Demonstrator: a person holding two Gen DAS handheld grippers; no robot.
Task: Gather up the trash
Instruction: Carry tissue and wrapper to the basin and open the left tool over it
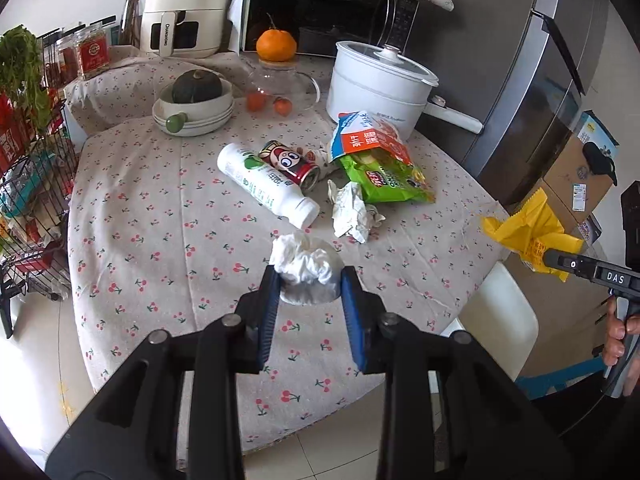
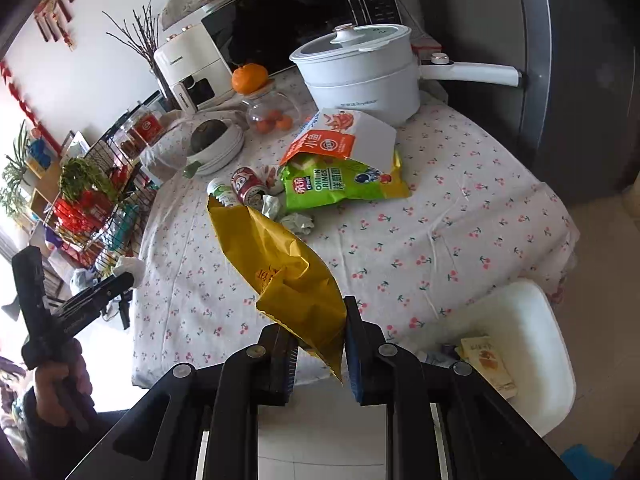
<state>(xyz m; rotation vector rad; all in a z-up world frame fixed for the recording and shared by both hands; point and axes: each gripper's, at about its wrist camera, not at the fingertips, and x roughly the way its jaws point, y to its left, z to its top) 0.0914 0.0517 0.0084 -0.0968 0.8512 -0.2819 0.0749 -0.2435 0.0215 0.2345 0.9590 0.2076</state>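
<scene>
- Your left gripper (image 1: 308, 280) pinches a crumpled white tissue (image 1: 306, 266) between its blue pads, holding it above the near part of the table (image 1: 160, 264) with its cherry-print cloth.
- Your right gripper (image 2: 320, 332) is clamped on a yellow snack bag (image 2: 280, 268), which sticks up and away from the jaws over the near edge of the table (the left view shows that bag out to the right, past the table's edge).
- Just right of the right gripper, a white chair (image 2: 520, 340) stands at the table's near side with a small packet (image 2: 486, 364) lying on its seat.
- Near the middle of the table lies another crumpled tissue (image 1: 352, 212), and left of it a white bottle (image 1: 264, 184) on its side.
- Touching the bottle on its far side is a red can (image 1: 290, 162), also lying down.
- Right of the can sits a green snack bag (image 1: 384, 178) with an orange-and-white packet (image 1: 368, 136) resting partly on top of it.
- Farther back stand a white pot (image 1: 380, 84) with a lid on the right, a glass jar (image 1: 276, 88) with an orange (image 1: 276, 45) on top in the middle, and stacked bowls (image 1: 194, 110) holding a dark squash on the left.
- At the far edge are a microwave (image 1: 332, 8) and a white air fryer (image 1: 184, 8).
</scene>
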